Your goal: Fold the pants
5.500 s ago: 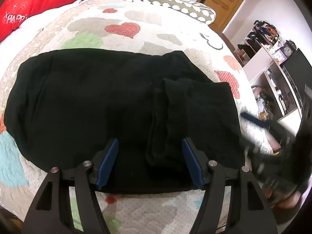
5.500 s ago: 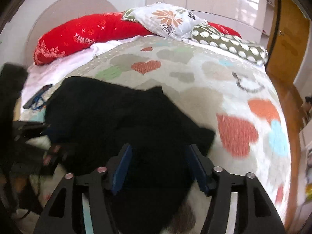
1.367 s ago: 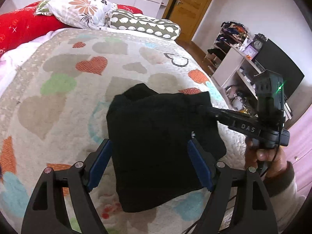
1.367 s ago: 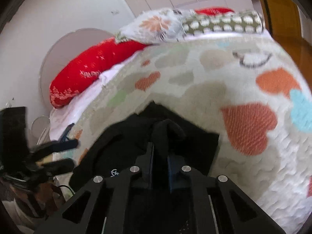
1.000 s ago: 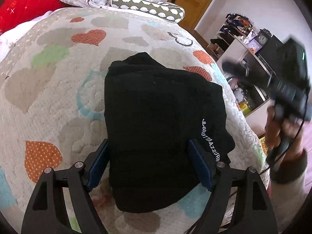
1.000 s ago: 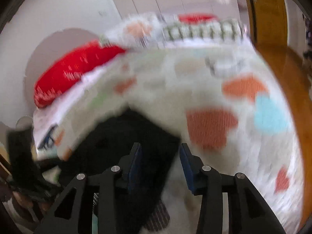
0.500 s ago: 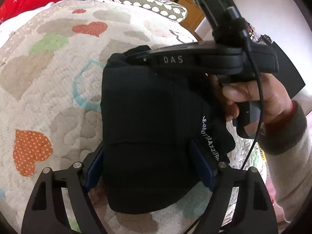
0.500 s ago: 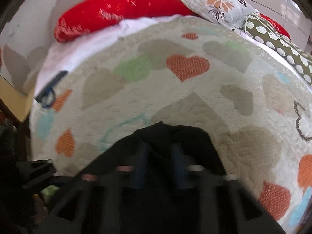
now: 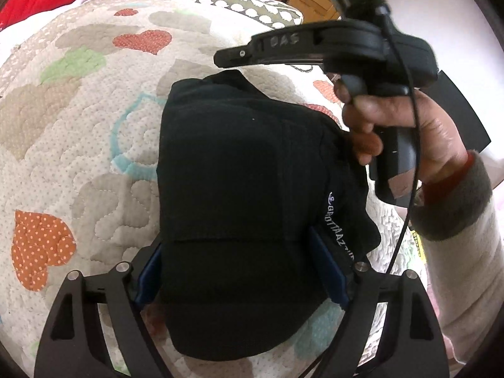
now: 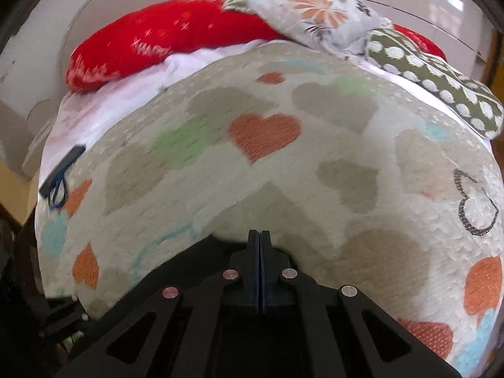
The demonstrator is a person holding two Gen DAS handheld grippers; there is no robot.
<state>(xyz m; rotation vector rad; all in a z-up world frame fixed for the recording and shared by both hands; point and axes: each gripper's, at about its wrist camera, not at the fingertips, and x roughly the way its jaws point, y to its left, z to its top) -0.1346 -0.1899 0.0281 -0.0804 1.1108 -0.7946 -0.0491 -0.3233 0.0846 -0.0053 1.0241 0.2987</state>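
The pants (image 9: 239, 195), black and folded into a compact bundle, lay on the heart-patterned quilt (image 9: 78, 132) near its front edge and toward its right side. White lettering ran along the bundle's right edge. A horizontal fold line crossed the bundle near its front end.

The left gripper (image 9: 241, 271) was spread wide, with its blue-padded fingers (image 9: 327, 271) flanking the front end of the pants, one on each side. The fingers stood against the fabric edges without pinching the bundle.

The right gripper (image 10: 259, 245) had its fingers pressed together, with nothing visible between them. In the left wrist view, it was held above the far right part of the pants by the person's right hand (image 9: 406, 126). A black cable (image 9: 409, 170) hung from the tool past the hand. In the right wrist view, the tips pointed across the quilt toward the head of the bed.

At the head end lay a red pillow (image 10: 163, 41), a floral pillow (image 10: 315, 12) and a green dotted pillow (image 10: 441, 91). A small dark object (image 10: 61, 170) lay at the quilt's left edge.
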